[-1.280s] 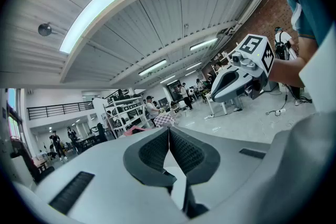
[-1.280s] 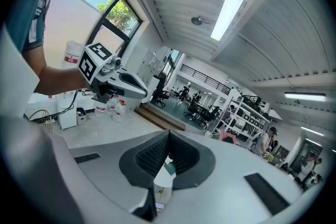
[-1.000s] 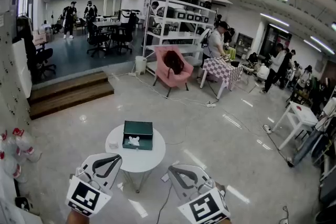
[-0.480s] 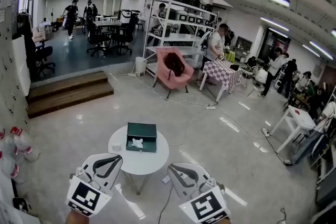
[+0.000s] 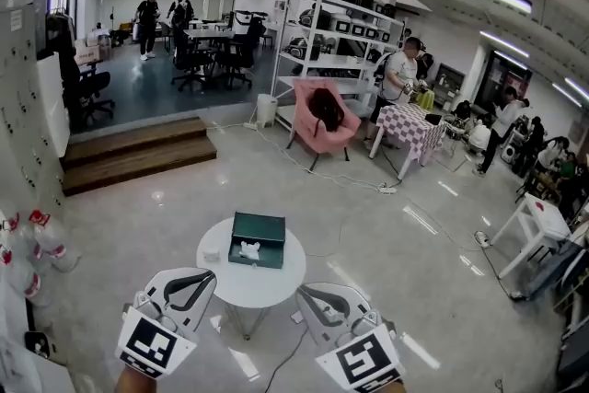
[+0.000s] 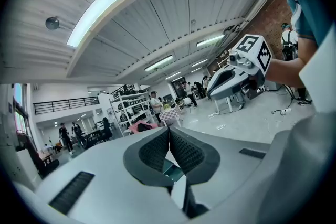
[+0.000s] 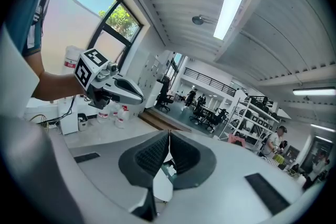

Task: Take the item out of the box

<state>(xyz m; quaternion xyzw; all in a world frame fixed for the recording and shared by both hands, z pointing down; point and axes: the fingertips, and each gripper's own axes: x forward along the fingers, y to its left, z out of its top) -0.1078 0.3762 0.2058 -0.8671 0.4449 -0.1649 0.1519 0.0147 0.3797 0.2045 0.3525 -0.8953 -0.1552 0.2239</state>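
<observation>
Ahead, rectangular green box, round table

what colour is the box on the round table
Dark green rectangular box, best in head view.

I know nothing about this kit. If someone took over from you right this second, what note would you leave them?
Left gripper: jaws shut, empty.
Right gripper: jaws shut, empty.
Box: green, open, on the round table ahead of both grippers. A white item lies inside it.
Done: nothing; both grippers are short of the table and the item is untouched.
Left: reach the table, open a gripper, grasp the item and lift it out of the box.
</observation>
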